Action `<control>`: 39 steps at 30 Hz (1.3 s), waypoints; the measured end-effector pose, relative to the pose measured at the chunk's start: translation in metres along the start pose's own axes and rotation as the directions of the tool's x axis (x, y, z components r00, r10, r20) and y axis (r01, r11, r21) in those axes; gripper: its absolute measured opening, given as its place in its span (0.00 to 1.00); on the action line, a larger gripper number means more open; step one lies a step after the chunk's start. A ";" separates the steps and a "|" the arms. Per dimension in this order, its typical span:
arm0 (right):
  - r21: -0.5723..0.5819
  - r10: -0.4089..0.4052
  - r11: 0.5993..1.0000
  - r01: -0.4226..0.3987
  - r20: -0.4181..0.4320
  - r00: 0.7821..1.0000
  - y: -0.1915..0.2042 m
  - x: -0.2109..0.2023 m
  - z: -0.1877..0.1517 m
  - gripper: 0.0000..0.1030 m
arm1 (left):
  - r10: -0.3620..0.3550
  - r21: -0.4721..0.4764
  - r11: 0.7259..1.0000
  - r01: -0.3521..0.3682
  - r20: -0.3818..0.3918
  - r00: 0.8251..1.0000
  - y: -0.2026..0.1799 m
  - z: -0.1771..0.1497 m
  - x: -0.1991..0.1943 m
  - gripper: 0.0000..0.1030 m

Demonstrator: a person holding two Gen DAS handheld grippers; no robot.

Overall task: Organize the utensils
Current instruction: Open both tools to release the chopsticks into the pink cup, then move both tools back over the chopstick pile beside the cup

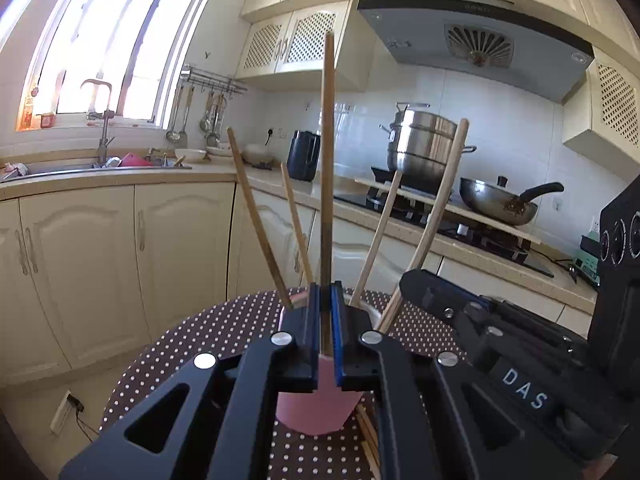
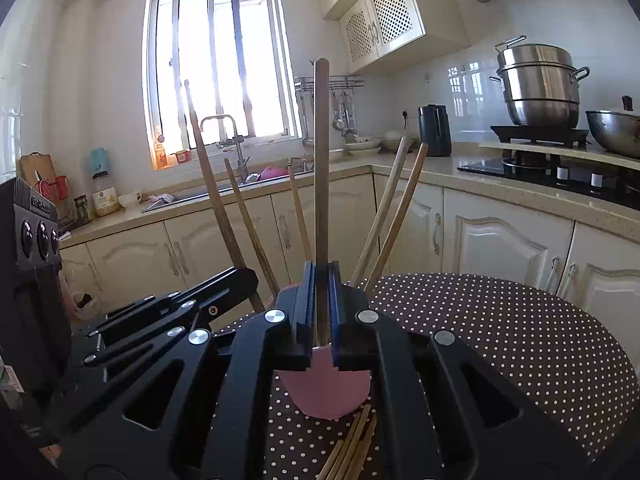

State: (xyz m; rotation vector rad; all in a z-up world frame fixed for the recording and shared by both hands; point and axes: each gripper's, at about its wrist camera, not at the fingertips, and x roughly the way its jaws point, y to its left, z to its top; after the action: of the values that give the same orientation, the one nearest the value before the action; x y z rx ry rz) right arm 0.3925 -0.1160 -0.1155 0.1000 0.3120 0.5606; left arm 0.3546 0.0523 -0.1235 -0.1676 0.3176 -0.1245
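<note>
My left gripper (image 1: 326,292) is shut on a wooden chopstick (image 1: 327,160) that stands nearly upright over a pink cup (image 1: 316,404). My right gripper (image 2: 322,272) is likewise shut on an upright chopstick (image 2: 321,160) above the same pink cup (image 2: 328,392). Several other chopsticks (image 1: 256,216) lean outward in the cup. The lower ends of both held sticks are hidden behind the jaws. The two grippers sit side by side, each showing in the other's view. Loose chopsticks (image 2: 352,452) lie on the cloth in front of the cup.
The cup stands on a round table with a brown polka-dot cloth (image 2: 500,340). A black appliance with knobs (image 1: 624,240) stands close by. Behind run cream cabinets, a sink (image 2: 224,192), a dark kettle (image 1: 304,156), and a stove with a steel pot (image 1: 424,144) and wok (image 1: 496,204).
</note>
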 end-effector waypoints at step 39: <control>0.046 -0.036 0.998 0.035 0.012 0.999 0.033 -0.101 0.021 0.58 | 0.045 0.040 0.998 -0.043 -0.052 0.998 0.000 0.004 -0.113 0.59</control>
State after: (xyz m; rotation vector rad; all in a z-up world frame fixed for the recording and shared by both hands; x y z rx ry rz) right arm 0.3016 -0.1426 -0.0628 0.1423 0.3137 0.5174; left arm 0.2493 0.0694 -0.0854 -0.1190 0.3710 -0.0912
